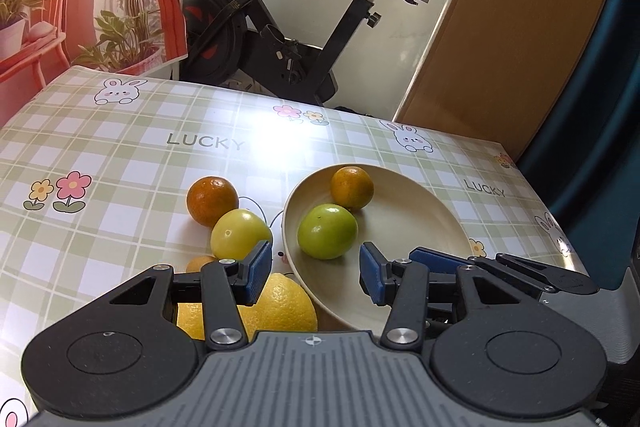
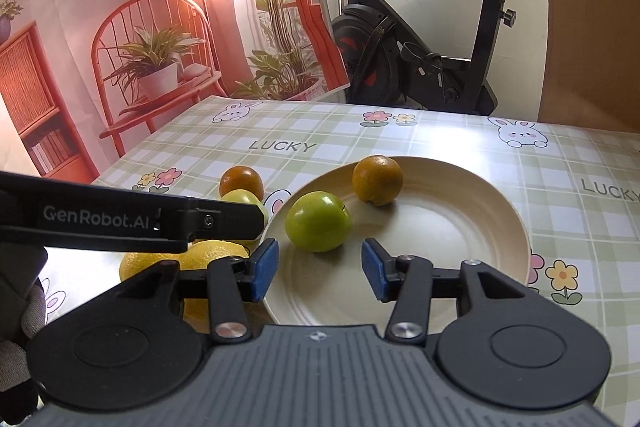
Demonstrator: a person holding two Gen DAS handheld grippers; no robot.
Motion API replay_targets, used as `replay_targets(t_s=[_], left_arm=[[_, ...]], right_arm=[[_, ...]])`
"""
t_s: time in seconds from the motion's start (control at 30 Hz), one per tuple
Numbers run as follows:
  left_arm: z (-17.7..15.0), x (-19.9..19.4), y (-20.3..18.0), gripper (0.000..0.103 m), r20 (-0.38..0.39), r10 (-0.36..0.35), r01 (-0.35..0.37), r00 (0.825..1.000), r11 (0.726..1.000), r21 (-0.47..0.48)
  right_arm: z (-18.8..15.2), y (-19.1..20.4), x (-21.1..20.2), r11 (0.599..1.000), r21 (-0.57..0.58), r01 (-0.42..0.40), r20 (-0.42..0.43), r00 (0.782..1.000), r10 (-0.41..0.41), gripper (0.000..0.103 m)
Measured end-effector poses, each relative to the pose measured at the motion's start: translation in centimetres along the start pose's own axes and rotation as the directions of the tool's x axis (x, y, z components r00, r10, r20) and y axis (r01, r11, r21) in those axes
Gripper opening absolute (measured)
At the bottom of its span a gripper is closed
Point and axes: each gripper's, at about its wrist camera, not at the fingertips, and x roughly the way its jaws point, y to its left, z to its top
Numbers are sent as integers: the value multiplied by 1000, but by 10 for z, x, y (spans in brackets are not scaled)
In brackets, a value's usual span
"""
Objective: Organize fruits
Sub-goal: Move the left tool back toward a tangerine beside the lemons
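Both claws hang over the near edge of the counter (image 2: 460, 143), jaws parted and gripping nothing: the left claw (image 1: 312, 269) and the right claw (image 2: 320, 269) each frame open air, with no fruit between the blue pads.

Just beyond the right claw sits a cream plate (image 2: 480, 247), and on it, directly ahead of the jaws, a green apple (image 2: 318, 221); farther back near the far rim rests an orange (image 2: 377, 180). The two appear already sorted, a sign the plate is the collecting point.

The rest waits on the checked cloth to the left of the plate. Under the left claw's left finger lies a large yellow lemon (image 1: 280, 307), just beyond it a yellow-green apple (image 1: 240, 233), then a darker orange (image 1: 212, 201) touching that apple.

The left wrist view alone shows a small orange fruit (image 1: 200, 262) tucked beside the yellow-green apple, half hidden by the finger. The right wrist view alone shows the left claw's arm crossing above the loose fruit, covering part of the lemon. Behind the counter stands an exercise bike (image 1: 304, 27).
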Motion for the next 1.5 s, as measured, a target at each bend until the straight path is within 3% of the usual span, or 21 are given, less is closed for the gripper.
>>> replay_targets(t_s=[0.87,1.33,1.5], left_arm=[[-28,-73,15,51,45,38,-39,998,999,7],[-46,-80,31,51,10,36,-35,999,999,-34],[-51,-78,35,51,-39,29,-31,999,999,-40]], right_arm=[[-24,22,-61,999,45,6,24,1000,-7,49],[-33,40,-64,1000,-11,-4,-11,1000,4,49],[-36,45,-60,999,-26,-18,-29,999,18,49]])
